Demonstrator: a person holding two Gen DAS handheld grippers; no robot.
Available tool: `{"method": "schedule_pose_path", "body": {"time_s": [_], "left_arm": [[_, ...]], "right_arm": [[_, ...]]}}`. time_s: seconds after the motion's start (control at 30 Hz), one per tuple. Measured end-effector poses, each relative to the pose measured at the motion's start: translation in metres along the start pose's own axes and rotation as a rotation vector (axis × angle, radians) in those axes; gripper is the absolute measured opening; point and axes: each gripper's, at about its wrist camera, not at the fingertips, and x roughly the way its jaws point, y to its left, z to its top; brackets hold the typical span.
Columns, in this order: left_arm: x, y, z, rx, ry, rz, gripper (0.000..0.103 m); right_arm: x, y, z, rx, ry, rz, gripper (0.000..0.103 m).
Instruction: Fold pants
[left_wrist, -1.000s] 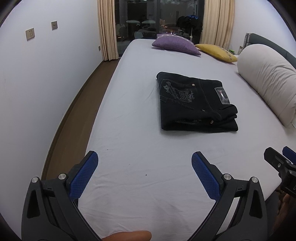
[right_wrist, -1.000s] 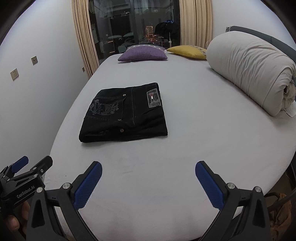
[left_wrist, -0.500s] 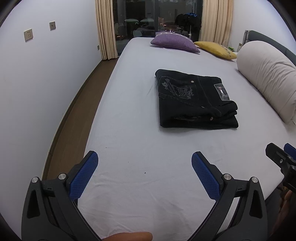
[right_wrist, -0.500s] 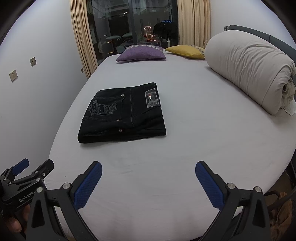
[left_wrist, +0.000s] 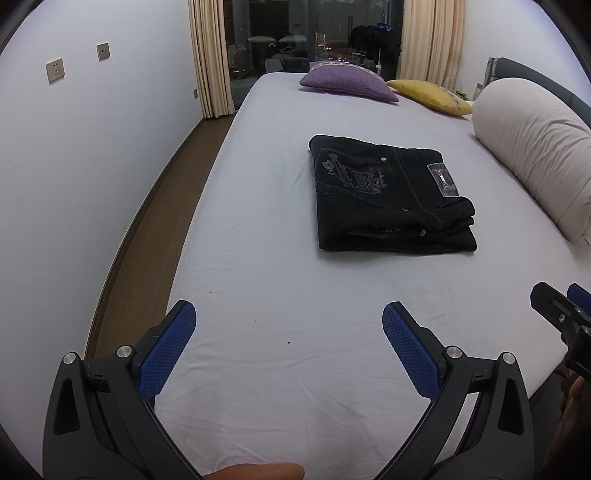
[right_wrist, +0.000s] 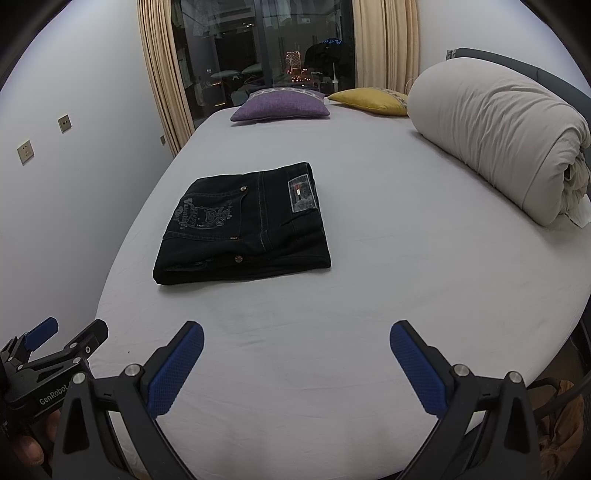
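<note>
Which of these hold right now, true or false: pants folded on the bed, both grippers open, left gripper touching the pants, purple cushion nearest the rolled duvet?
1. The black pants lie folded flat on the bed. True.
2. Both the left gripper and right gripper are open and hold nothing. True.
3. The left gripper touches the pants. False: bare sheet lies between them.
4. The purple cushion lies nearest the rolled duvet. False: the yellow cushion lies between them.
</note>
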Motion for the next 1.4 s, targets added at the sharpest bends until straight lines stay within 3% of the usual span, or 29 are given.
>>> {"method": "schedule_pose_path", "body": {"time_s": [1.4], "left_arm": [[0.0000, -0.0023, -0.0020, 0.011, 0.010, -0.016, 0.103]], "right_arm": [[0.0003, 0.0011, -0.0010, 0.001, 0.001, 0.000, 0.103]]}}
